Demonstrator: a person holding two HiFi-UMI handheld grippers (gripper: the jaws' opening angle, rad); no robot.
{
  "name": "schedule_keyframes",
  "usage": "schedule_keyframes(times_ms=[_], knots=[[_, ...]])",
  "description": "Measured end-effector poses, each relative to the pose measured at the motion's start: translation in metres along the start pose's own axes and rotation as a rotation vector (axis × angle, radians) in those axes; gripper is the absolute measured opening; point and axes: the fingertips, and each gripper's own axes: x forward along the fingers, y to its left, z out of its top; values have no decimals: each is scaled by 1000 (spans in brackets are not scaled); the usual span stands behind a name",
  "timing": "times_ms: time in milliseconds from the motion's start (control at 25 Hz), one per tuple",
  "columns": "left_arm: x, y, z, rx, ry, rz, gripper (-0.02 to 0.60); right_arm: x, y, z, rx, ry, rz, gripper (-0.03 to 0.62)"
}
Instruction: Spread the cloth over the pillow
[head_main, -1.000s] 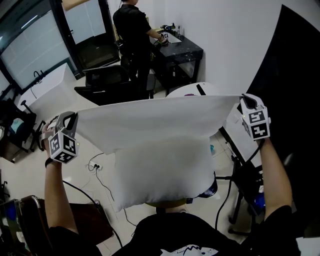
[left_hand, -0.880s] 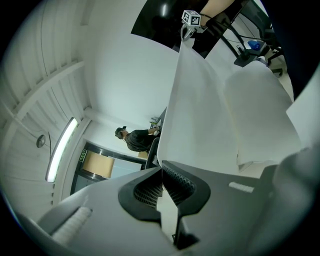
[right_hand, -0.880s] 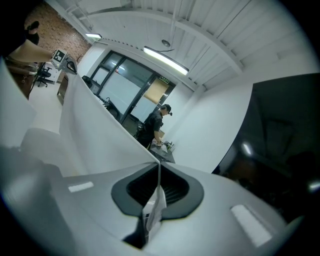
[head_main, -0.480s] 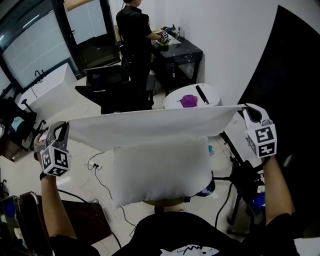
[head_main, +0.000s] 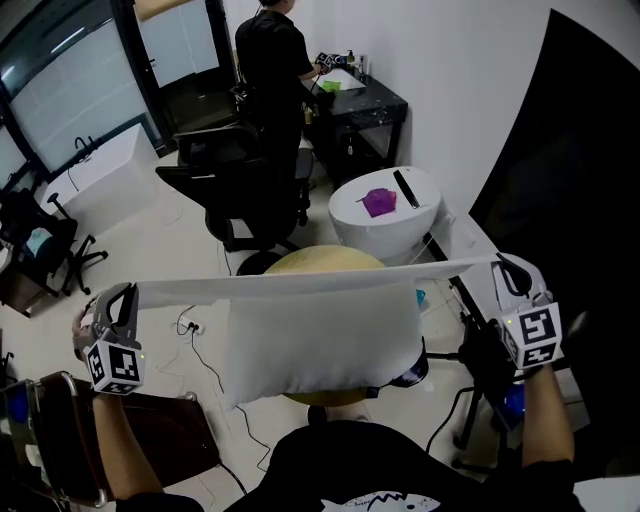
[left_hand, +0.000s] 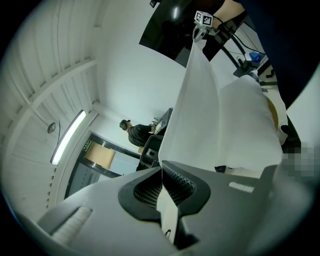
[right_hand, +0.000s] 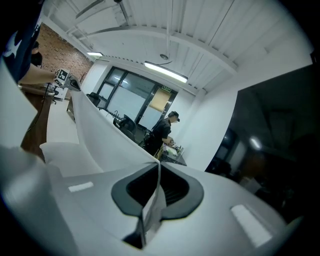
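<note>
Two corners of the white cloth (head_main: 290, 283) are sitting pinched in my left tongs (head_main: 133, 292) and right tongs (head_main: 499, 266); I am drawing it back, taut, over the pillow (head_main: 320, 345), and it looks nearly ready for lowering.

A person in black (head_main: 272, 60) is standing at a dark desk (head_main: 372, 100) at 12 o'clock, with a black chair (head_main: 235, 175) just behind and a round white table (head_main: 420, 215) sitting near the middle. Big windows (head_main: 70, 100) are running along 10 o'clock above the pale floor (head_main: 130, 240). A white wall (head_main: 470, 80) is meeting a black panel (head_main: 590, 200) at 2 o'clock, and a long light (left_hand: 67, 137) is glowing on the ceiling.
</note>
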Motion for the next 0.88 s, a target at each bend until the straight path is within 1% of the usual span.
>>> schedule_keyframes(times_ms=[80, 240, 400, 480, 720, 880], knots=[[-10, -16, -3, -15, -1, -6, 0, -12, 7, -11, 2, 13, 7, 11], [-32, -51, -11, -37, 12, -49, 0, -35, 25, -37, 35, 50, 35, 12], [-56, -87, -21, -26, 36, -90, 0, -57, 43, -61, 76, 73, 57, 12], [-69, -104, -20, -53, 40, -110, 0, -68, 51, -72, 104, 86, 69, 12], [-101, -155, -31, -93, 33, -167, 0, -96, 74, -104, 153, 121, 116, 12], [-111, -189, -46, -107, 23, -210, 0, -108, 88, -130, 211, 157, 128, 12]])
